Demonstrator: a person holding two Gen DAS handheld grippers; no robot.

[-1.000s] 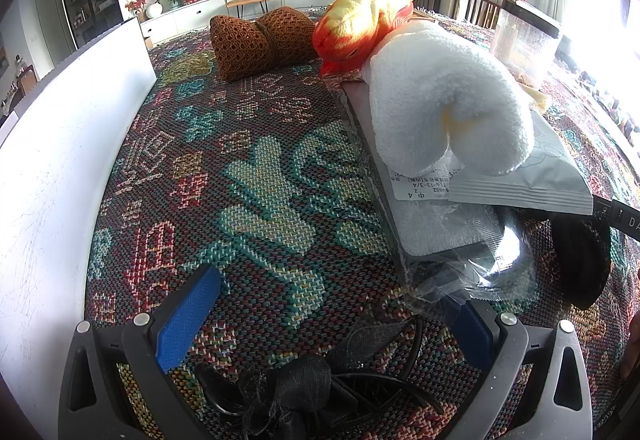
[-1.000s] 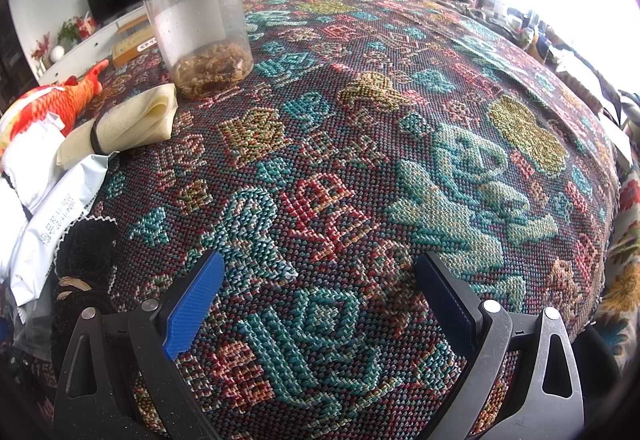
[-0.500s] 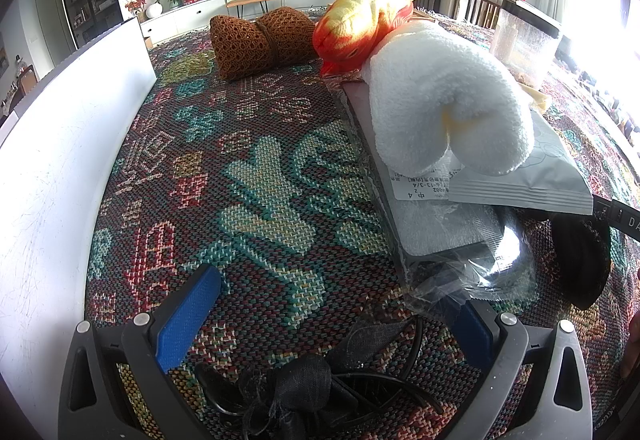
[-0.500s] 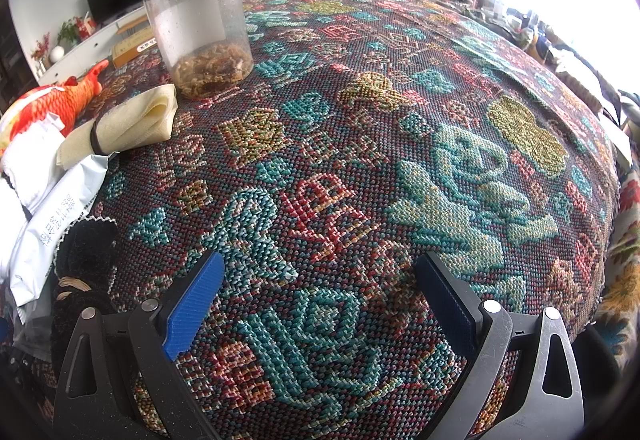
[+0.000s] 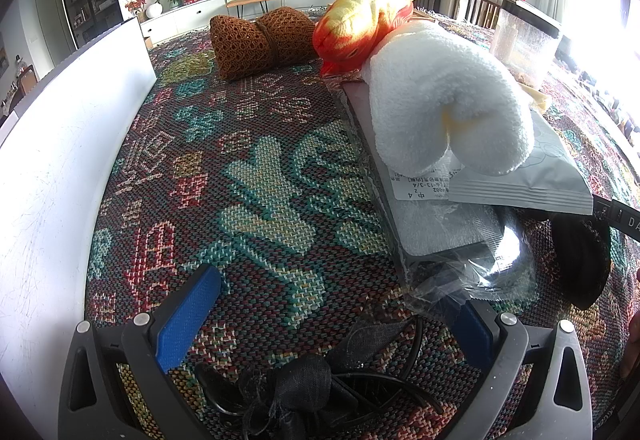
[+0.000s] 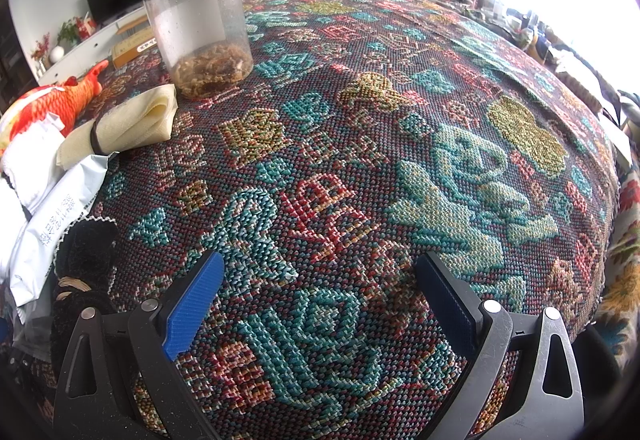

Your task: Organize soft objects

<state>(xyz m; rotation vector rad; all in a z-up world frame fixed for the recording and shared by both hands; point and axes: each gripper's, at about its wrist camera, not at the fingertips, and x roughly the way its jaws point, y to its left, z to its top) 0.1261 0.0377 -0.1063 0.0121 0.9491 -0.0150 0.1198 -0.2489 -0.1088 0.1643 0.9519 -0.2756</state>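
Observation:
In the left wrist view my left gripper (image 5: 332,324) stands open low over the patterned cloth, with a black mesh bundle with cords (image 5: 288,388) lying between its fingers, ungripped. Ahead to the right, a white fluffy rolled towel (image 5: 444,99) rests on a plastic-wrapped flat package (image 5: 432,224), with an orange and yellow fish plush (image 5: 360,19) behind it. A brown knitted bundle (image 5: 260,37) lies farther back. My right gripper (image 6: 320,300) is open over bare cloth. To its left lie a cream rolled cloth (image 6: 124,123), the fish plush (image 6: 52,103) and the white towel (image 6: 24,159).
A white panel (image 5: 60,139) borders the left side. A grey foil pouch (image 5: 532,175) and a black fabric item (image 5: 580,260) lie right of the towel. A clear black-lidded jar (image 6: 200,31) with dried bits stands at the back. The cloth's edge (image 6: 600,240) drops off right.

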